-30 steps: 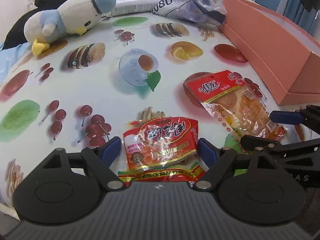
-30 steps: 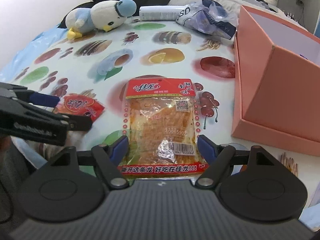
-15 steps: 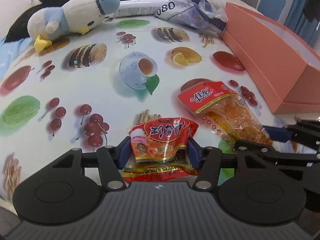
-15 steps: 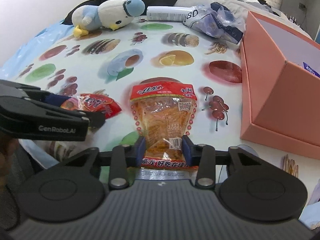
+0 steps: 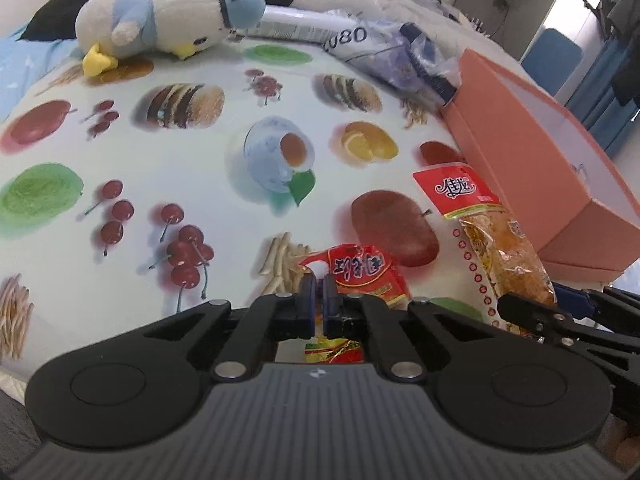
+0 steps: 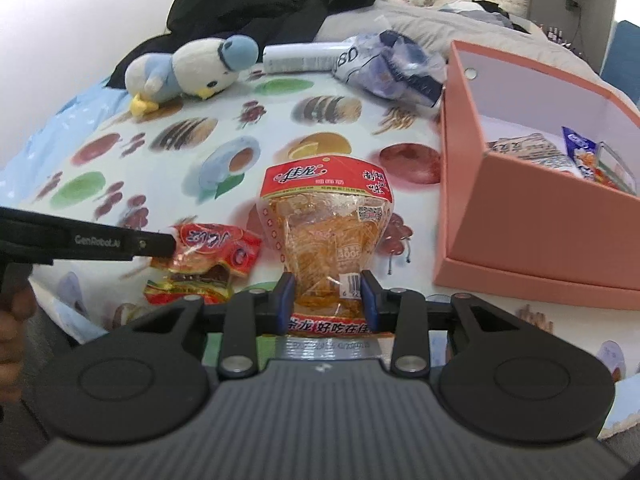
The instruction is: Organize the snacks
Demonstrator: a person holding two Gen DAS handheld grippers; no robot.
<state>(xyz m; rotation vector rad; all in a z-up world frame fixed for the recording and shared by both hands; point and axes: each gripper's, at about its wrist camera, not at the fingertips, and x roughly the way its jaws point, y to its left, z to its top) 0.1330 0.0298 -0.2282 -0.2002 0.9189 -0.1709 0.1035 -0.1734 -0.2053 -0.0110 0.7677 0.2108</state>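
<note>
My left gripper (image 5: 319, 290) is shut on the edge of a small red snack packet (image 5: 362, 276), lifted off the printed tablecloth; the packet also shows in the right wrist view (image 6: 208, 256), crumpled and hanging from the left gripper. My right gripper (image 6: 328, 294) is shut on the lower end of a long red-topped packet of orange snack strips (image 6: 326, 224), held upright above the table; it also shows in the left wrist view (image 5: 492, 240). An open pink box (image 6: 536, 216) stands to the right with several snack packets (image 6: 560, 156) inside.
A blue and white plush bird (image 6: 188, 70) lies at the far side of the table. A white tube (image 6: 300, 58) and a crumpled blue plastic bag (image 6: 392, 68) lie beside the box's far corner. Dark clothing (image 6: 280, 4) is piled behind.
Both grippers closed from open onto their packets and lifted them off the table. The left jaws tightened almost fully; the small packet crumpled and swung right.
</note>
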